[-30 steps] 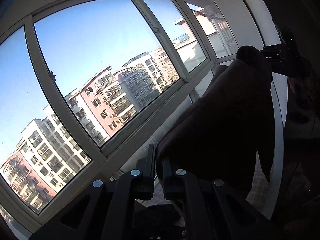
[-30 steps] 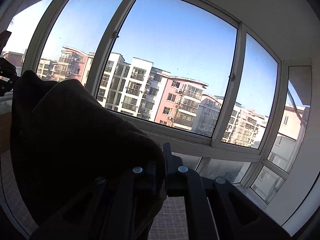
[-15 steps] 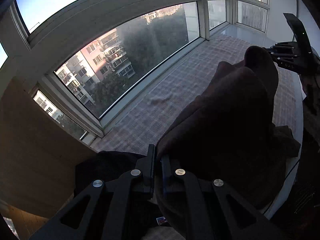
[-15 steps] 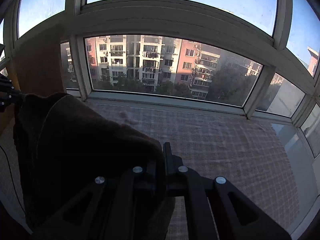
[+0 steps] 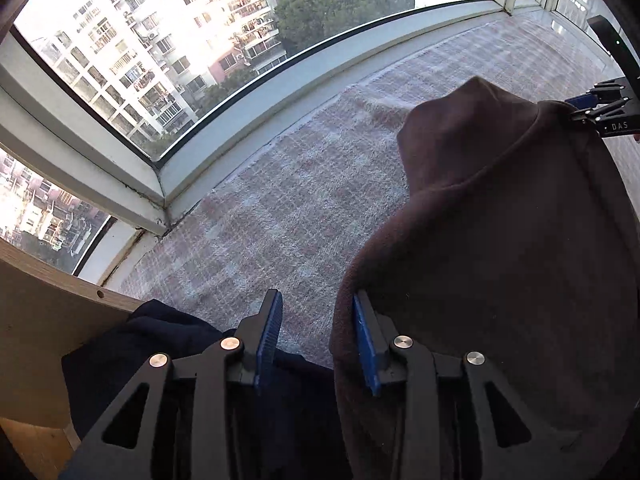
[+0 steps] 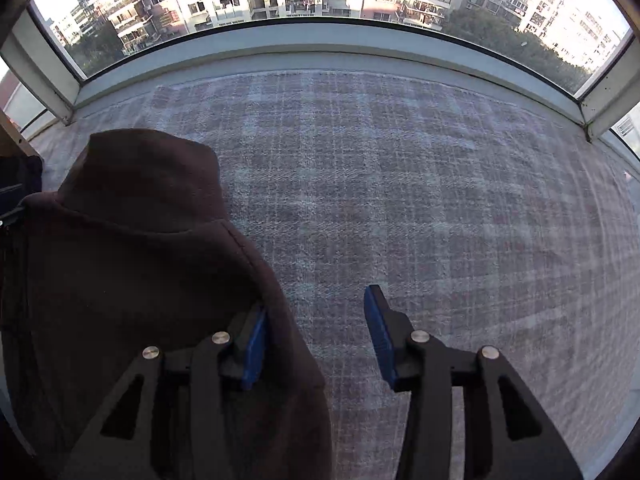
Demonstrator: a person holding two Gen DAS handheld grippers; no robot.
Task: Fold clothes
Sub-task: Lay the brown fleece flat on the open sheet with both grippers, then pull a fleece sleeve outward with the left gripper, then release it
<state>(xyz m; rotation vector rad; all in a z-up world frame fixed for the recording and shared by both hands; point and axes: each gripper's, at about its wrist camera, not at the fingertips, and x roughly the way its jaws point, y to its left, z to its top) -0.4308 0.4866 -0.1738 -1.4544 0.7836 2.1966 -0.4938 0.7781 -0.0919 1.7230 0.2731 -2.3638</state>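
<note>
Left wrist view: left gripper (image 5: 316, 336) jaws opening, brown garment (image 5: 500, 240) draped on one pad, unclamped | right gripper (image 6: 316, 336) likewise opening, unclamped | release: garment should be dropped flat on checked mat (image 6: 400, 184), then smoothed

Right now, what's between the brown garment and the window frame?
In the right wrist view, only bare checked blanket lies between the brown garment and the window frame. The left wrist view agrees.

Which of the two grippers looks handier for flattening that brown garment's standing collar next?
Probably the right gripper: its opening jaws are empty, and the brown garment's collar rises just ahead. The left gripper, also opening, sits farther from it.
</note>
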